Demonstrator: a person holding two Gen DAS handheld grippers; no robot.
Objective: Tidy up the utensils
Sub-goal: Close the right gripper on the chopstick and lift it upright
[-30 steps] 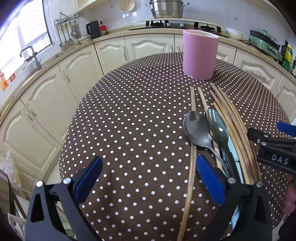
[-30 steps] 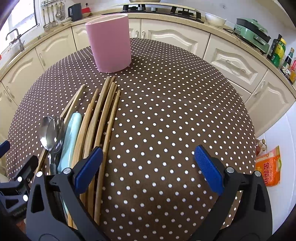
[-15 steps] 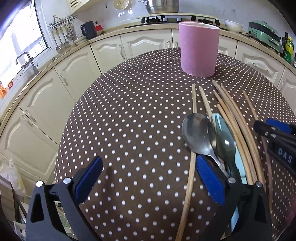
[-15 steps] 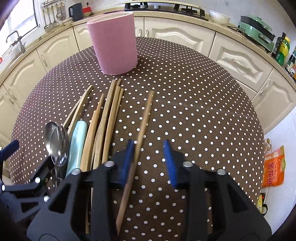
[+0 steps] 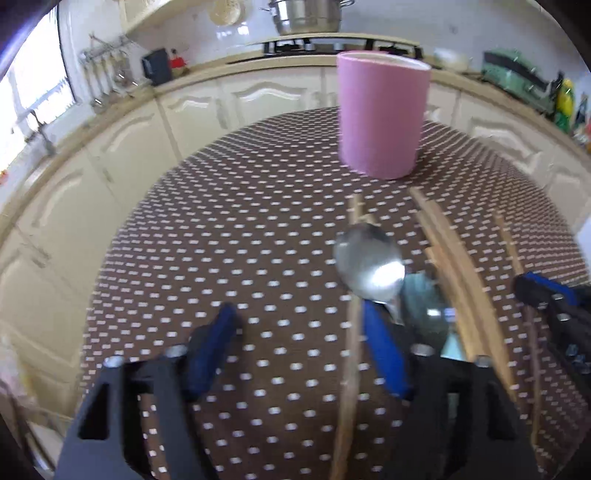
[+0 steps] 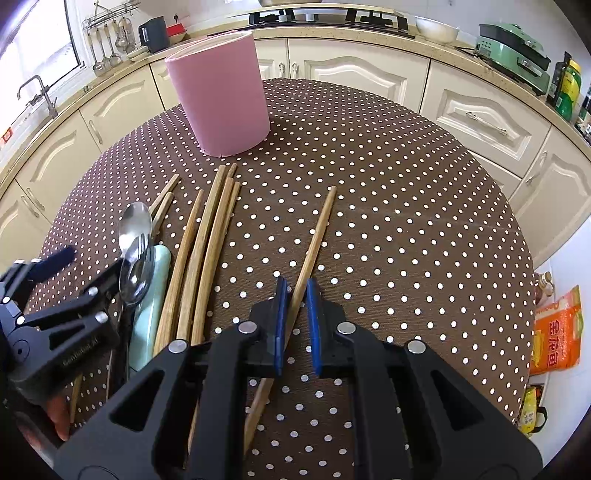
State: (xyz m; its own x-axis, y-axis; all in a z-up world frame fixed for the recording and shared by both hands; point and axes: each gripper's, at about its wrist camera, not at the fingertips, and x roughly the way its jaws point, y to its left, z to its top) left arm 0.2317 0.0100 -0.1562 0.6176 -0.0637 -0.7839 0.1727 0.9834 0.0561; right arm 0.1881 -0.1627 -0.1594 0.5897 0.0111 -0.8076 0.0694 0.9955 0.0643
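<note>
A pink cylindrical holder (image 6: 221, 92) stands at the far side of the round dotted table; it also shows in the left wrist view (image 5: 382, 114). Several wooden chopsticks (image 6: 207, 243) lie beside two metal spoons (image 6: 136, 254) and a pale green handle (image 6: 149, 306). My right gripper (image 6: 294, 306) is shut on a single wooden chopstick (image 6: 317, 236), apart from the pile. My left gripper (image 5: 299, 350) is open just left of the spoons (image 5: 369, 262), its right finger beside a chopstick (image 5: 351, 350). The left view is blurred.
The brown dotted tablecloth (image 6: 388, 221) covers the round table. Cream kitchen cabinets (image 6: 476, 110) ring it. An orange bag (image 6: 554, 332) lies on the floor at the right. A pot and hob (image 5: 306, 22) are on the far counter.
My right gripper has closed on one chopstick and drawn it away from the pile to the right. My left gripper has moved forward toward the spoons and narrowed somewhat.
</note>
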